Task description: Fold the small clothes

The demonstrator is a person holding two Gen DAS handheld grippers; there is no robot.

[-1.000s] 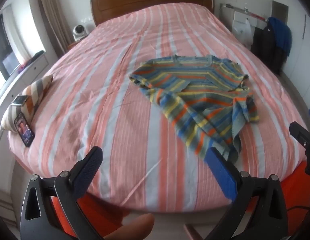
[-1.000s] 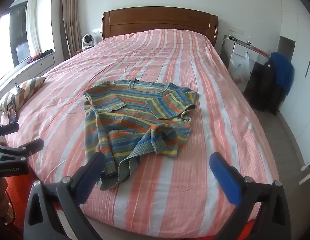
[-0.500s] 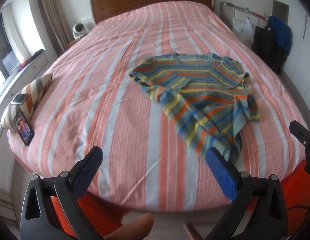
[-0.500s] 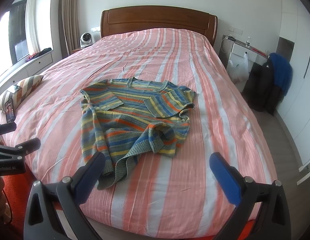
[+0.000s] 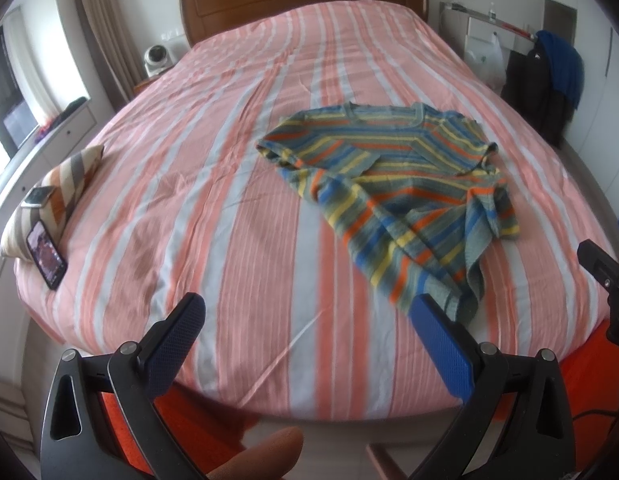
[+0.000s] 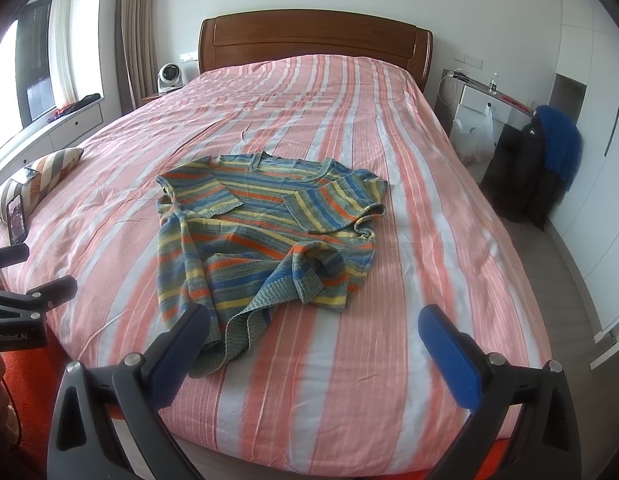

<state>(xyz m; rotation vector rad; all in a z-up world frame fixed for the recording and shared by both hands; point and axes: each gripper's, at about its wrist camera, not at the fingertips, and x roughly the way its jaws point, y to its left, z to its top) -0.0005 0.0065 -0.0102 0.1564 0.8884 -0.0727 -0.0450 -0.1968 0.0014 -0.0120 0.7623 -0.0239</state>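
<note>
1. Striped in blue, orange and yellow, the sweater [image 6: 265,232] lies rumpled on the bed [image 6: 389,360], near its foot, both sleeves folded in over the chest and the hem bunched.
2. Left gripper [image 5: 309,344] hangs at the bed's foot, jaws spread wide, gripping nothing; the sweater is ahead to its right.
3. Right gripper [image 6: 313,350] has its jaws released too, the hem just before its left finger.
4. Pillow [image 5: 65,184] and phone [image 5: 46,255] sit at the bed's left edge.
</note>
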